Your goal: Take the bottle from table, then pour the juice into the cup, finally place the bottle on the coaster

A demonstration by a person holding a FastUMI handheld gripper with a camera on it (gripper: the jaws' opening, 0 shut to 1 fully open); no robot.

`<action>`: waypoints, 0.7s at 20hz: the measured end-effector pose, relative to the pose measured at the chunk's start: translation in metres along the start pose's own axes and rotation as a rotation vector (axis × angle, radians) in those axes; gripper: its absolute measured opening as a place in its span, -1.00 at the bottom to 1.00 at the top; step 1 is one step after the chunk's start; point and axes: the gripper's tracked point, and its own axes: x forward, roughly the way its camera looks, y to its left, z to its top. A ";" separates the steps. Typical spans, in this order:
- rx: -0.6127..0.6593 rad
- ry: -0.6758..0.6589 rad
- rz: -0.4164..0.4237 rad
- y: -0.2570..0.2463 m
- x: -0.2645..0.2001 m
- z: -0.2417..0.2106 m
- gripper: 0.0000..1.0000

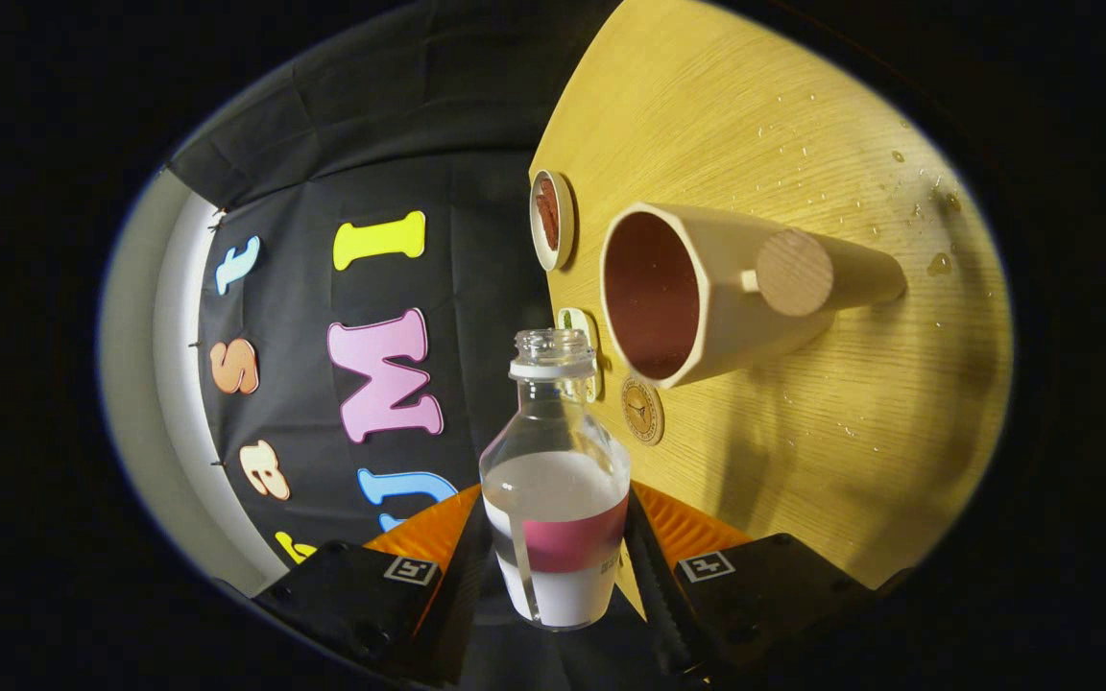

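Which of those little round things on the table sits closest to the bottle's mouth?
The pale-rimmed disc just behind the bottle neck, partly hidden by it. The gold-brown disc lies beside it; the white-rimmed one with the dark centre lies farther off. The jaws are shut on the bottle.

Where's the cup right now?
In the gripper view the cup stands on the table, just beyond the bottle held between the fingers, beside two coasters.

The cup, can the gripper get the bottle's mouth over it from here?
Probably yes. The gripper is shut on the bottle, its open mouth points toward the cup, and nothing stands between them.
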 end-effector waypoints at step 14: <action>0.139 0.018 -0.017 0.002 0.001 0.005 0.51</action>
